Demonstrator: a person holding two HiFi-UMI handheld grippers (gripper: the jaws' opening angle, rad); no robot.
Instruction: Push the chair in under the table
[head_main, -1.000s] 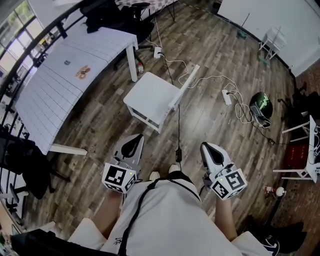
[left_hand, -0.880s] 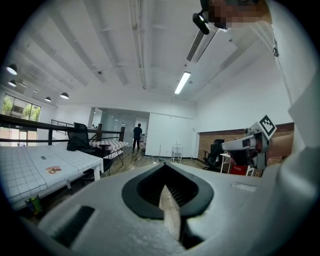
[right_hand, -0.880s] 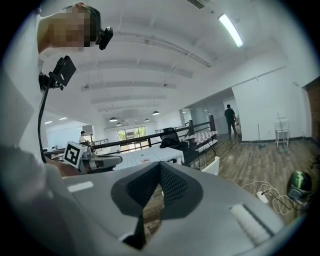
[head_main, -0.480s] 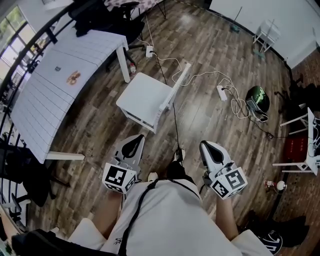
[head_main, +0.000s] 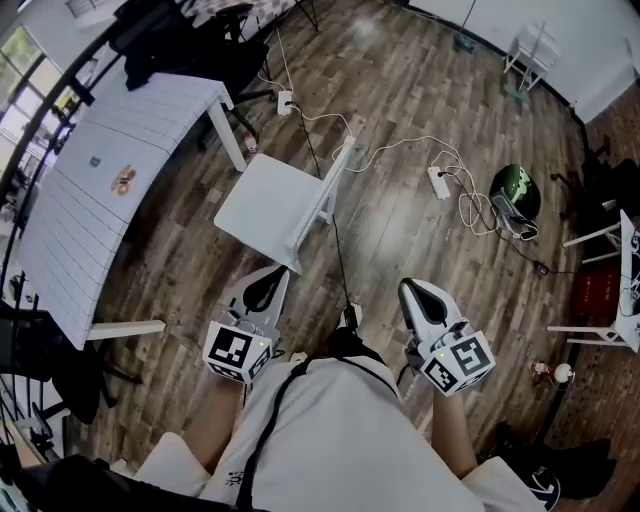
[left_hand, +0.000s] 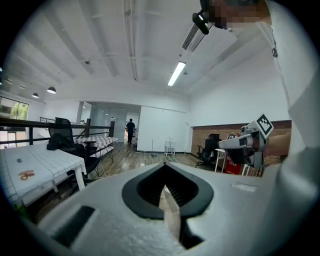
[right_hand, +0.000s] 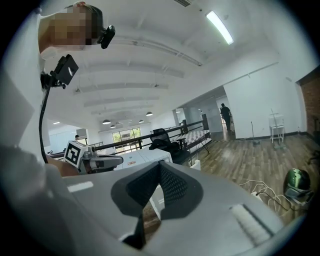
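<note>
A white chair (head_main: 268, 203) stands on the wood floor, its seat facing the white table (head_main: 105, 195) at the left and its backrest (head_main: 325, 190) towards me. It stands apart from the table's near corner. My left gripper (head_main: 267, 281) and right gripper (head_main: 416, 293) are held side by side in front of my body, short of the chair and touching nothing. Both are shut and empty. In the left gripper view, the shut left gripper (left_hand: 166, 194) points past the table (left_hand: 37, 167). The right gripper view shows the right gripper (right_hand: 152, 196) shut, with a white chair part just beyond.
Power strips and white cables (head_main: 440, 180) trail over the floor right of the chair. A green helmet (head_main: 518, 193) lies further right, and a white rack (head_main: 612, 300) stands at the right edge. A black office chair (head_main: 225, 35) stands behind the table. A person (left_hand: 130, 131) stands far off.
I have walked towards the chair: chair and table have slid left and lower in the head view. Both grippers stay shut and level in front of me.
</note>
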